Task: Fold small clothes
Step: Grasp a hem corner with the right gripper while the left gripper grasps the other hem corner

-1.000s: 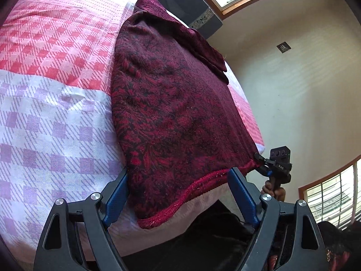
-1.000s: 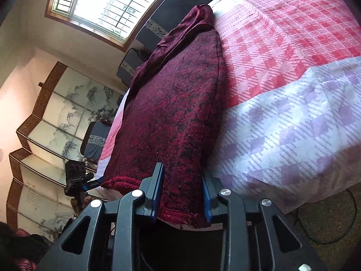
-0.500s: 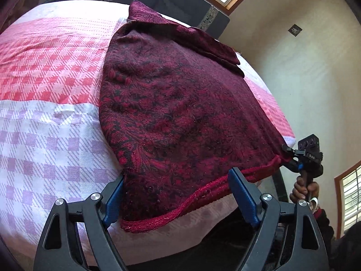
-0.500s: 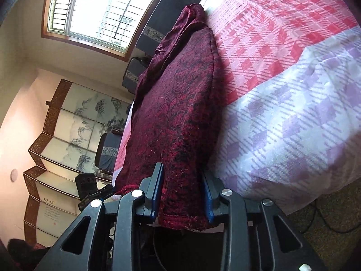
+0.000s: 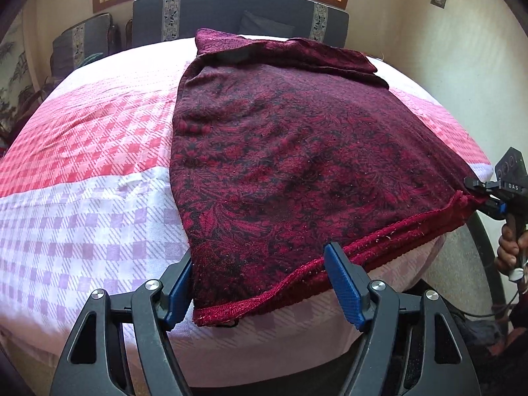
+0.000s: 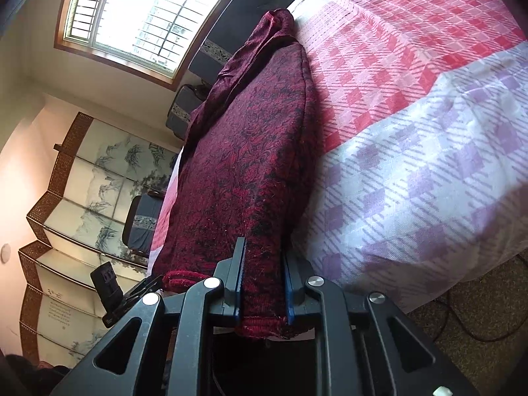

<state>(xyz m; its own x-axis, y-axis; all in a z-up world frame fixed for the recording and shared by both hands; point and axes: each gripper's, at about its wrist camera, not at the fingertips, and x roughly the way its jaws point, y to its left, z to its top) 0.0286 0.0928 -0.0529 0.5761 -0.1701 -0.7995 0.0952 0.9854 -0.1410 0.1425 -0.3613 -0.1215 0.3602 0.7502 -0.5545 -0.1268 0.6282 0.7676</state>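
- Looking along my left gripper [image 5: 260,292], I see its blue pads [image 5: 343,288] spread wide, straddling the near hem corner of the dark red patterned garment [image 5: 297,151] without pinching it; one pad sits just beside the garment's left edge, the other rests near the hem further right.
- That garment lies spread on the bed, over the checked bedspread [image 5: 82,171], which is pink-red in its far band and lilac-white in its near band.
- Its sleeves or collar end is bunched at the far side, toward the dark headboard [image 5: 231,10].
- My right gripper [image 6: 262,283] is clamped on the garment's [image 6: 250,151] other hem corner, the cloth squeezed between both blue pads [image 6: 238,283] and its ribbed hem poking out below them.
- From the left wrist view, that right gripper [image 5: 478,191] shows at the far right edge, pulling its corner slightly off the mattress edge, with a hand [image 5: 510,247] on its handle.
- From the right wrist view, the left gripper [image 6: 132,293] shows low at the left, in front of a painted folding screen [image 6: 99,178].
- A barred window [image 6: 148,16] stands above the headboard.
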